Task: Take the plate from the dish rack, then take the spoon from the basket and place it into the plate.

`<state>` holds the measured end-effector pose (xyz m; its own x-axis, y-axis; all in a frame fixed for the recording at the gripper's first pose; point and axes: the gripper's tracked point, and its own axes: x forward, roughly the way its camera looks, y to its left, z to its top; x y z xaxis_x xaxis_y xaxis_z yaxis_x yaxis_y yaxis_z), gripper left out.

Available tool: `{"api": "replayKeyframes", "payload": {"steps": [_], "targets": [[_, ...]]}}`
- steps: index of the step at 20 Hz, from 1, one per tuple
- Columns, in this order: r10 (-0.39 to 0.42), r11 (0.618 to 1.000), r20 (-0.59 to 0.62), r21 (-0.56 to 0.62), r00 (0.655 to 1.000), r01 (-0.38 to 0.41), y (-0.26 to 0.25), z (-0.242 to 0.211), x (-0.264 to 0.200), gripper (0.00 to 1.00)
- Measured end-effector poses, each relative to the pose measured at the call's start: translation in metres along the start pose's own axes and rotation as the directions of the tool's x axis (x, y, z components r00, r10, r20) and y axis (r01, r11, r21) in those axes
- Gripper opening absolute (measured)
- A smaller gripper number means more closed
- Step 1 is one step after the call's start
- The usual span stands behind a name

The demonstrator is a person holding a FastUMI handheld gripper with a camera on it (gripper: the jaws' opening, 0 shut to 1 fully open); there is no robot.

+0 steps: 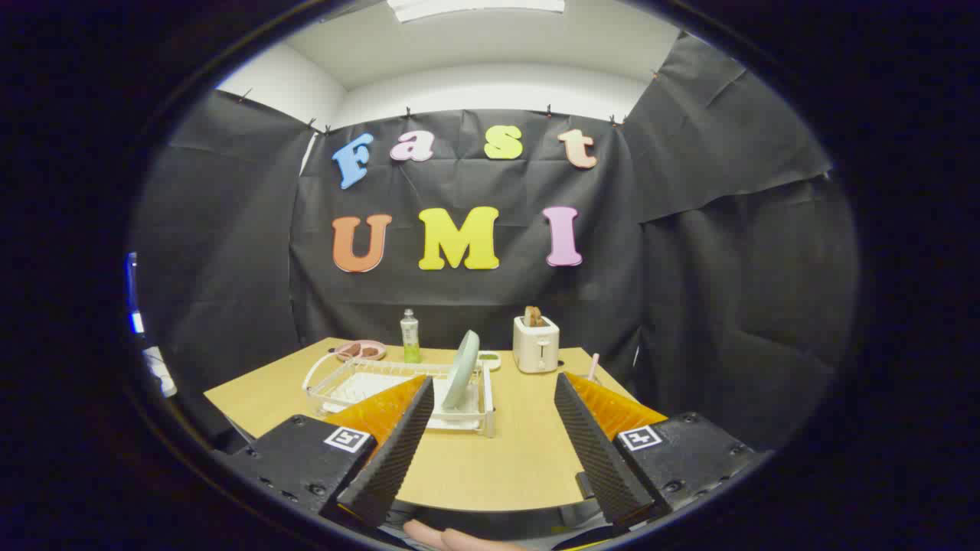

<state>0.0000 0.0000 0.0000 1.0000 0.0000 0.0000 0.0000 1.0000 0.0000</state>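
Observation:
A pale green plate (462, 369) stands upright on edge in the right end of a white dish rack (360, 380) on the wooden table (505, 451). A pink spoon handle (593, 366) sticks up at the table's far right, just beyond the right finger; its basket is hidden behind that finger. My gripper (494, 379) is held back at the table's near edge, open, nothing between its black ribbed fingers (394, 451). The plate lies beyond the left finger's tip.
A white toaster (536, 344) with toast in it stands at the back, right of the rack. A green bottle (410, 337) and a pink dish (360, 350) sit at the back left. A small green-rimmed dish (490, 358) lies behind the plate.

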Motion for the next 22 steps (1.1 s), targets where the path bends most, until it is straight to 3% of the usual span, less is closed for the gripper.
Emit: {"api": "replayKeyframes", "payload": {"steps": [22], "targets": [[0.019, 1.000, 0.004, -0.008, 1.000, -0.019, 0.0049, -0.0046, -0.0017, 1.00]]}}
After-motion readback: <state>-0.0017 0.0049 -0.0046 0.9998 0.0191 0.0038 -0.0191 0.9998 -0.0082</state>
